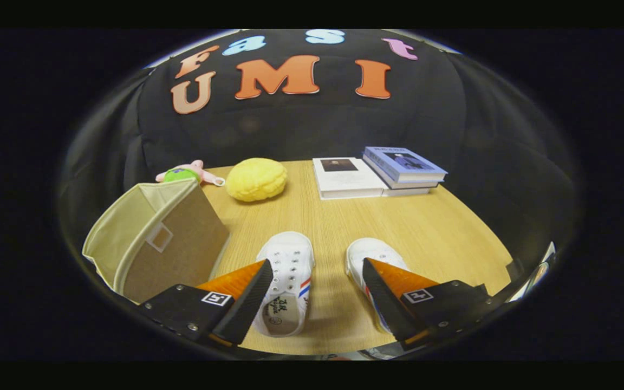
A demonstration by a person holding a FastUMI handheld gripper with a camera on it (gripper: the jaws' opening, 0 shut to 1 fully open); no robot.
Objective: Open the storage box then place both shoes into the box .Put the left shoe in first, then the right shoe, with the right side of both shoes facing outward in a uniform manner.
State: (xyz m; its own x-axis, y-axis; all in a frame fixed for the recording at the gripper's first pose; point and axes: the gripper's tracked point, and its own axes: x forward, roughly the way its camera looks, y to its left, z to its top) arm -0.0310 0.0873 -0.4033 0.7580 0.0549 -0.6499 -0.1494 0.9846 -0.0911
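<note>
- A pale wooden counter (442, 227) is filling the middle of the frame, backed by the booth's black cloth wall, and everything for the job is lying on it.
- The hand-held gripper (317, 292) is hovering low at the bottom centre with its jaws spread wide and nothing between them but bare wood; it is gripping nothing.
- The beige fabric storage box (155, 244) is sitting at the left of the frame, just beyond the left finger (244, 295). It is lying tipped, its brown panel with a small label window turned toward the shoes, probably so the opening can be reached from the side; whether a lid is covering it I cannot tell.
- Two white canvas shoes are standing side by side, toes pointing away, likely laid out for picking in order. The one at lower centre (287, 276) is lying just beside the left finger, its red and blue stripes showing; the other (369, 254) is partly hidden behind the right finger (382, 295).
- In my judgement the box is not yet being opened, so that step is coming first.
- Toward the upper part of the frame, well apart from the shoes, a yellow bun-shaped sponge (256, 179), a small pink and green toy (184, 173) and a stack of books (377, 173) are lying as clutter.
</note>
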